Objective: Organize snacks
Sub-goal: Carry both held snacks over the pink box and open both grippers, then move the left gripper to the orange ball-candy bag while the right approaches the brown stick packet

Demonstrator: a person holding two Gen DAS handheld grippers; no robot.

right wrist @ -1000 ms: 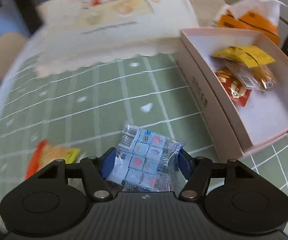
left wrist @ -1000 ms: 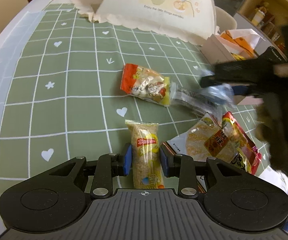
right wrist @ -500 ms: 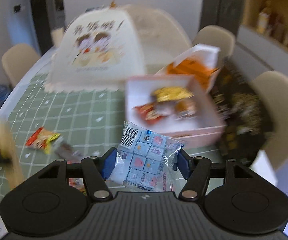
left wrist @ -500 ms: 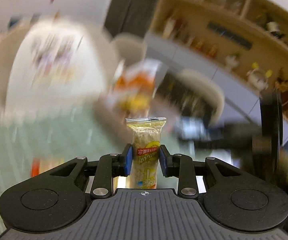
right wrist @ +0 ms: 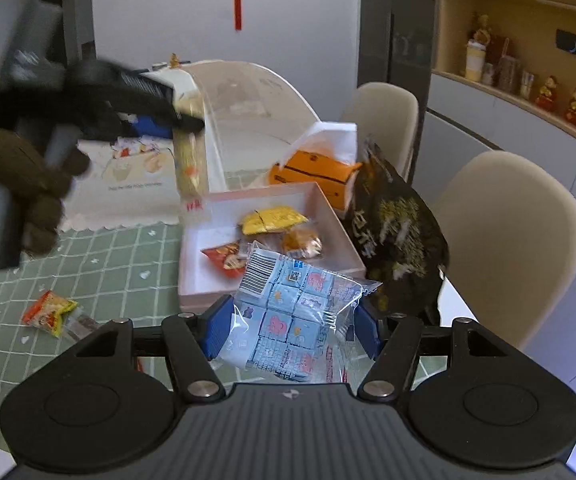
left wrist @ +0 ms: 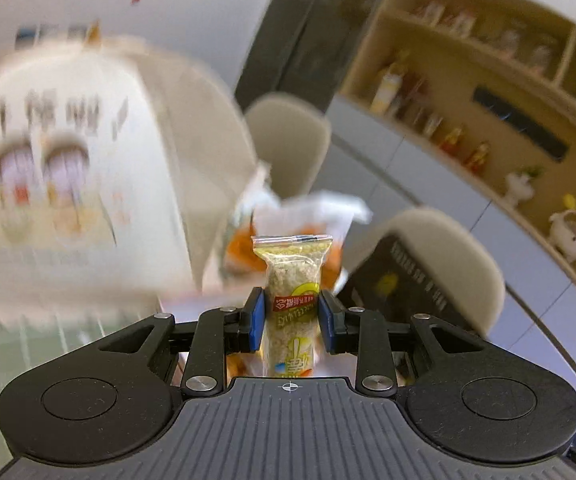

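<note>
My left gripper [left wrist: 291, 316] is shut on a yellow rice-crisp bar packet [left wrist: 292, 292] and holds it upright in the air; the view is blurred. In the right wrist view that gripper [right wrist: 186, 122] hangs above the far left corner of the pink box [right wrist: 192, 276], the packet [right wrist: 188, 160] dangling. My right gripper [right wrist: 291, 330] is shut on a clear bag of blue candy cubes [right wrist: 291, 312], raised in front of the box. The box holds a yellow packet [right wrist: 272, 220], a red packet [right wrist: 224, 256] and a clear-wrapped pastry [right wrist: 301, 240].
A red-and-yellow snack packet [right wrist: 48, 312] lies on the green checked tablecloth [right wrist: 108, 268]. A white food cover [right wrist: 244, 120], an orange tissue box [right wrist: 311, 172] and a dark bag [right wrist: 395, 232] stand by the box. Beige chairs [right wrist: 507, 240] ring the table.
Both grippers lifted their packets off the table. The left one swung up and right to above the box. The right one rose and pulled back from the box.
</note>
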